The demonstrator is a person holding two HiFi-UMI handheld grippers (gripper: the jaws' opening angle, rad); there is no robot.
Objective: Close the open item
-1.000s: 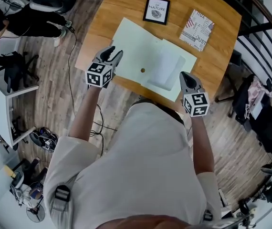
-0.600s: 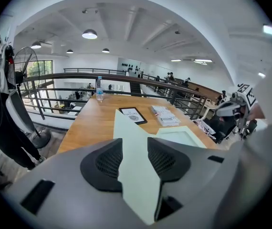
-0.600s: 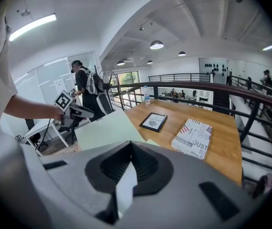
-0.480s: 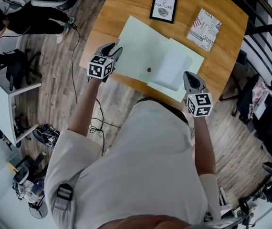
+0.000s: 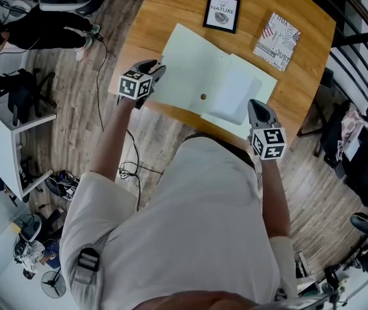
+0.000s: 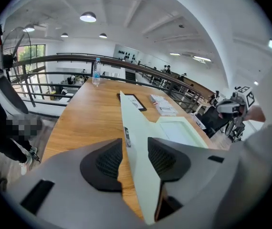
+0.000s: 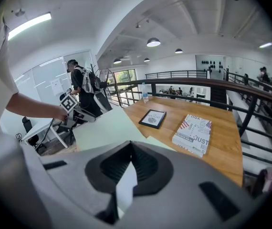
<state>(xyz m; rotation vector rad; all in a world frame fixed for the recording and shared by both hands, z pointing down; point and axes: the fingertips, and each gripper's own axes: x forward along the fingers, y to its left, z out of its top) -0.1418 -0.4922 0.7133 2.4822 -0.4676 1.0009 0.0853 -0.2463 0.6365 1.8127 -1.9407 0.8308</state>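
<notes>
- Step in hand, as I judge it: take hold of the left cover of the open folder (image 5: 203, 76), ready to swing it over onto the right half.
- To do it well: close the left gripper (image 6: 135, 149) squarely on the cover's edge before lifting. Carry the cover in an arc about the spine, not dragging it. Hold the right half down so nothing slides on the counter (image 5: 171, 5).
- Left jaws: wide apart, and they have just been opening a little further. The cover's edge runs between the pads, nearer the right-hand one, and is not clamped.
- Right gripper (image 7: 129, 173): jaws closed down on a pale edge of the folder's right half, with the sheet running out ahead of the tips.
- The folder lies spread ahead of both pairs of jaws. A framed print (image 5: 223, 11) and a booklet (image 5: 277, 41) lie beyond it, apart.
</notes>
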